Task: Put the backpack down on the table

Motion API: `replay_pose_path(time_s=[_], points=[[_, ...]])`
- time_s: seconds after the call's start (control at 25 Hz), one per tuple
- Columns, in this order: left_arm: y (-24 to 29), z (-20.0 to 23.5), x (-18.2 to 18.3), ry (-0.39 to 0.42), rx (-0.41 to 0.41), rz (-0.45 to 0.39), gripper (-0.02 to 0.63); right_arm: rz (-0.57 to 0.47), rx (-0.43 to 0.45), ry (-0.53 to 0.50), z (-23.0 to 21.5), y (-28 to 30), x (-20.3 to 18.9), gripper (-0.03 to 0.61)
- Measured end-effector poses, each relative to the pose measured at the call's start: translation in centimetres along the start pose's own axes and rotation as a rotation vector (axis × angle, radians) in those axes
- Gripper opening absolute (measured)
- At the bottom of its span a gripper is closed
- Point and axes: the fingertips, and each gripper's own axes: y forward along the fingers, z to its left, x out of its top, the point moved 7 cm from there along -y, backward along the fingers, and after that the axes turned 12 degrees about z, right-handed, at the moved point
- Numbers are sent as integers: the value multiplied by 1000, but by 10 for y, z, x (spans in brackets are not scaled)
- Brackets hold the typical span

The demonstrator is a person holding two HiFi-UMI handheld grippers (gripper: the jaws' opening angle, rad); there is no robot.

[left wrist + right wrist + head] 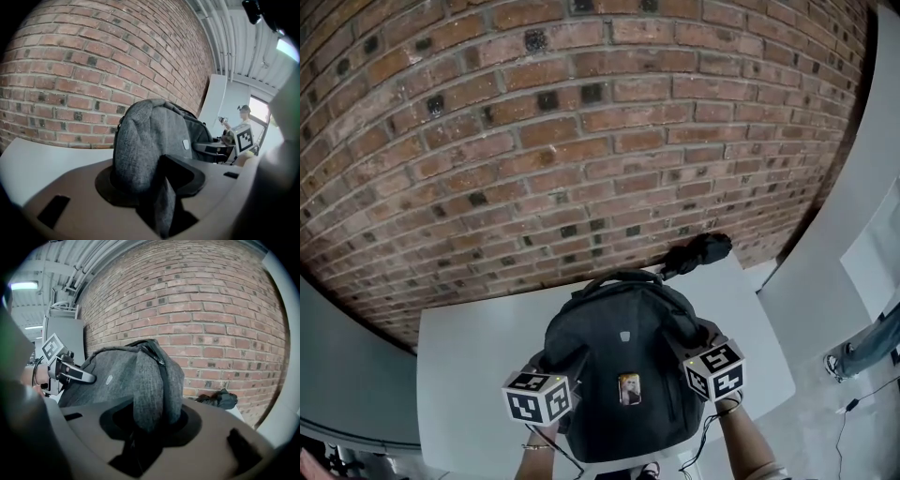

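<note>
— How are the left gripper (161,201) and right gripper (140,437) looking?
— Taupe shells, each carrying a white cube (539,397) with black square markers, a black cable (567,457) trailing.
— Wearing anything?
— A thin bracelet (534,446).

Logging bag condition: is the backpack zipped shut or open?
Shut: the backpack shows no gaping compartment in head view, and its zipper runs closed.

The backpack (623,375) is over the table (469,375), between the left tool (157,187) and right tool (147,420), wall (581,141) behind.
</note>
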Motion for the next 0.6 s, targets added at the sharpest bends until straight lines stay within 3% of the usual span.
replay_pose_path(time_s=[0.6], points=[[56,35,0,-50,18,81,212,68,-11,41,-22,56,-18,127]])
